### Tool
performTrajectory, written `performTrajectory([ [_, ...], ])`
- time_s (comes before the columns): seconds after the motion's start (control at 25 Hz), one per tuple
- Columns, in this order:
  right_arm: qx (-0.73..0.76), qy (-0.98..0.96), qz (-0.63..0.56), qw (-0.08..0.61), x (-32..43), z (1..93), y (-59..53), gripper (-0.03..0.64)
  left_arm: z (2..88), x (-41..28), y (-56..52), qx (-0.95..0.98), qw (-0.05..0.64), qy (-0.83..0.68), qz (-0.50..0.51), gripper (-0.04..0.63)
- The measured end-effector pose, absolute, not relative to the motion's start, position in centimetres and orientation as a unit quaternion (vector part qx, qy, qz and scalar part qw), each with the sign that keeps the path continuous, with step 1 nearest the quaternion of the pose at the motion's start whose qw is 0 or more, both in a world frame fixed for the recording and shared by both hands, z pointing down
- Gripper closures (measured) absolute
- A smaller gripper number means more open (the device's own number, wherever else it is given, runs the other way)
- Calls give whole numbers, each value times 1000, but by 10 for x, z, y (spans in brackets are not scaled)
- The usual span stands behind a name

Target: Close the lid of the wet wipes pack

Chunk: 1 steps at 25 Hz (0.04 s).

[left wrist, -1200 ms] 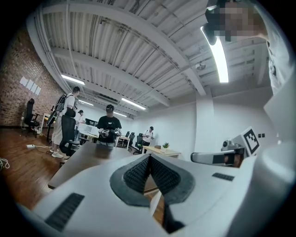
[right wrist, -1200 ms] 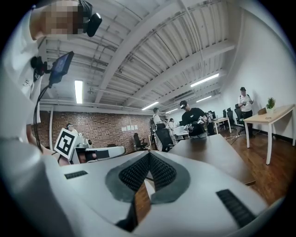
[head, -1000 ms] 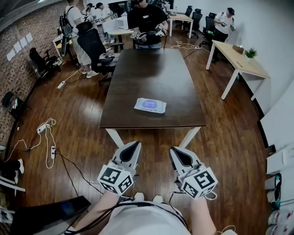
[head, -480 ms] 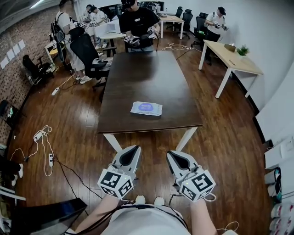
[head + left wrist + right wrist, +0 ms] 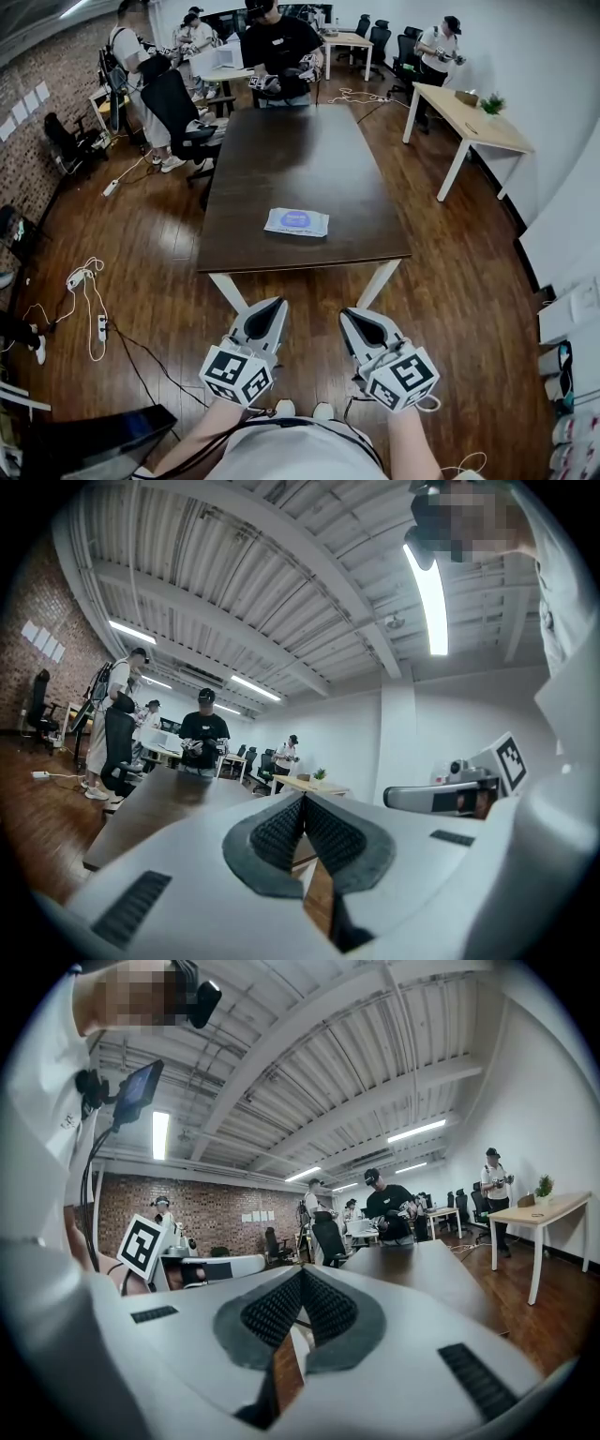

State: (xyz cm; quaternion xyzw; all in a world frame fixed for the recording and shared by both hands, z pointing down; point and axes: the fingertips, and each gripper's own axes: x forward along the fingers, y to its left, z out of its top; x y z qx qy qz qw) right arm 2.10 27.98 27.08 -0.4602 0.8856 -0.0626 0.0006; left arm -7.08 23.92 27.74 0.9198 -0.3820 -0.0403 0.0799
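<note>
Head view, with both gripper views. The pack (image 5: 296, 222) lies flat on the dark table (image 5: 281, 141), toward the table's 6 o'clock end and just inside its near edge. Its blue oval lid face is turned up. Lying this way, the lid can be pressed from above, and the pack is likely within reach of someone standing at that end.

No raised flap shows on the pack, but it is too small here to tell whether the lid is sealed or ajar. The scene therefore fits a pack waiting for a press as well as one already closed.

You hold the left gripper (image 5: 277, 303) and the right gripper (image 5: 348, 315) side by side at your waist. Both are over the floor (image 5: 450, 281), short of the table, and both point level toward 12 o'clock. Each gripper's own view shows its ribbed pads meeting at the tips with nothing between them, so both are closed and empty. This reads as a neutral carrying pose rather than a reach.

From the grippers the pack lies at 12 o'clock, roughly on the line between them and slightly nearer the left one's heading. It is well apart from both, beyond the table's edge. A person (image 5: 279, 52) stands at the table's 12 o'clock end.
</note>
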Motion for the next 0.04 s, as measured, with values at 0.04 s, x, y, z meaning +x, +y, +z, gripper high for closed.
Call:
performTrajectory([
  [0.04,-461,885,-63,0,21,272,280,611,279,-71,239,920,80,-382,-40,594],
])
